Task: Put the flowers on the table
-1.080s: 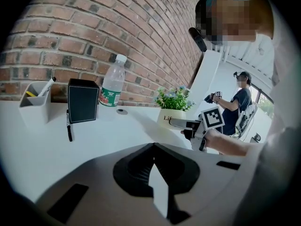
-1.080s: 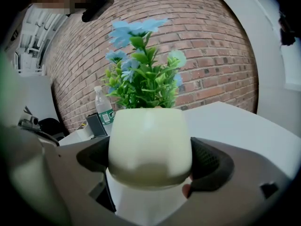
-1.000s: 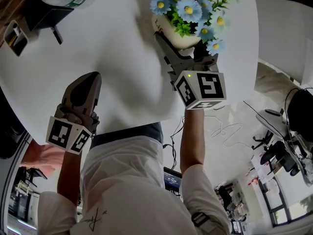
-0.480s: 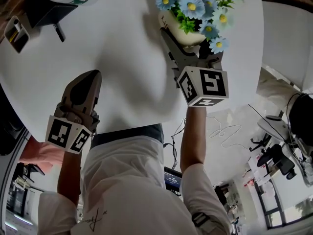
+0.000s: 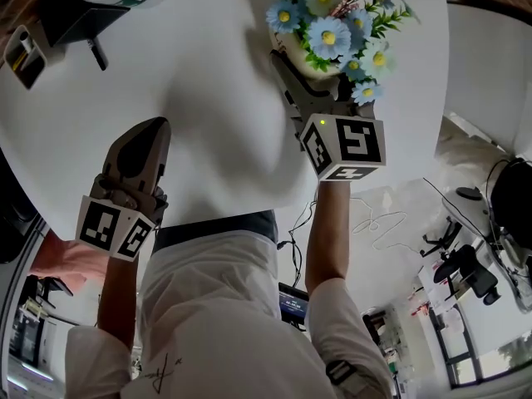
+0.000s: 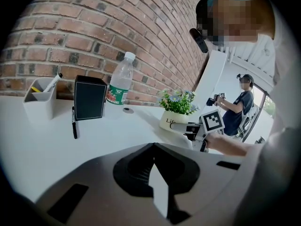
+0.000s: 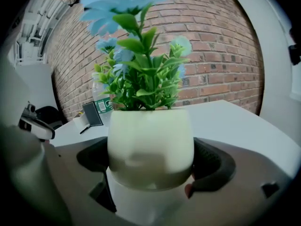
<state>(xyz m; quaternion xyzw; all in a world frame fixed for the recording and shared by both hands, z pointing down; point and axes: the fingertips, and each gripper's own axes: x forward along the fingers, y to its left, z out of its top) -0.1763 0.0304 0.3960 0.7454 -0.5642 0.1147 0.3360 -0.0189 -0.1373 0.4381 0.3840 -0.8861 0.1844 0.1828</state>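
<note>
A cream pot [image 7: 150, 145] of blue flowers [image 5: 332, 23] with green leaves sits between the jaws of my right gripper [image 7: 150, 171], which is shut on the pot's sides. In the head view that gripper [image 5: 312, 90] holds the pot [image 5: 301, 61] over the far right part of the round white table [image 5: 208, 98]. I cannot tell whether the pot's base touches the tabletop. From the left gripper view the pot [image 6: 175, 119] shows low at the table surface. My left gripper [image 5: 137, 160] rests shut and empty near the table's near edge.
At the table's far left stand a plastic water bottle [image 6: 117, 86], a black box [image 6: 89, 98], a pen [image 6: 74, 124] and a white pen holder [image 6: 40, 98]. A brick wall runs behind the table. Another person [image 6: 237, 107] stands past the right side.
My right gripper has carried the pot a little farther over the table and slightly right. The left gripper has stayed where it was.
</note>
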